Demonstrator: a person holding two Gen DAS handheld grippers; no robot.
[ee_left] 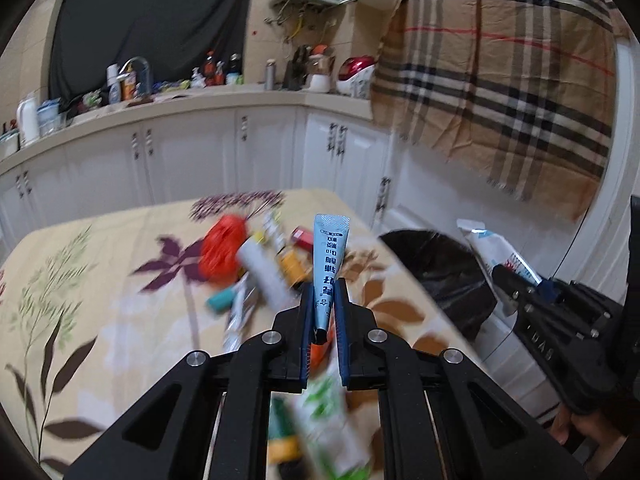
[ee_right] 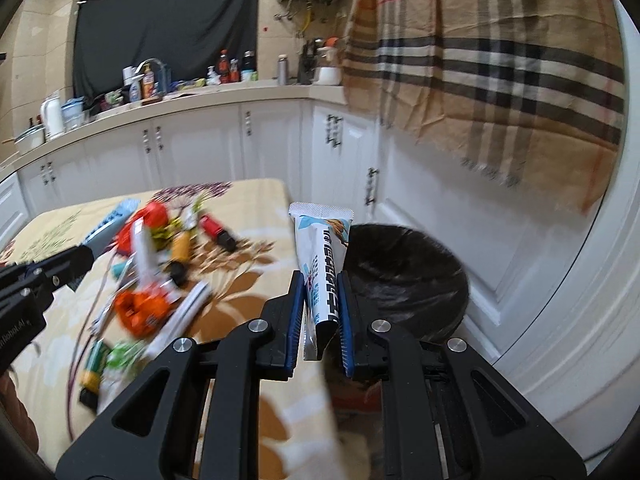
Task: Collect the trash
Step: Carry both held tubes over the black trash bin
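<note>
My left gripper (ee_left: 323, 286) is shut on a blue sachet (ee_left: 329, 252), held upright above the table's right part. My right gripper (ee_right: 321, 280) is shut on a white and blue tube wrapper (ee_right: 322, 256), held up near the black-lined trash bin (ee_right: 404, 276). The bin also shows in the left wrist view (ee_left: 440, 268), beside the table's right edge. A pile of trash lies on the table: an orange-red crumpled bag (ee_left: 222, 252), a white tube (ee_left: 264, 276), an orange wrapper (ee_right: 140, 308), a red lighter-like item (ee_right: 218, 232), a green packet (ee_left: 328, 412).
The table has a floral cloth (ee_left: 100, 280). White kitchen cabinets (ee_left: 192, 160) and a cluttered counter stand behind. A plaid cloth (ee_left: 500, 80) hangs at the right above the bin. The right gripper shows in the left wrist view (ee_left: 520, 288); the left gripper shows in the right wrist view (ee_right: 48, 272).
</note>
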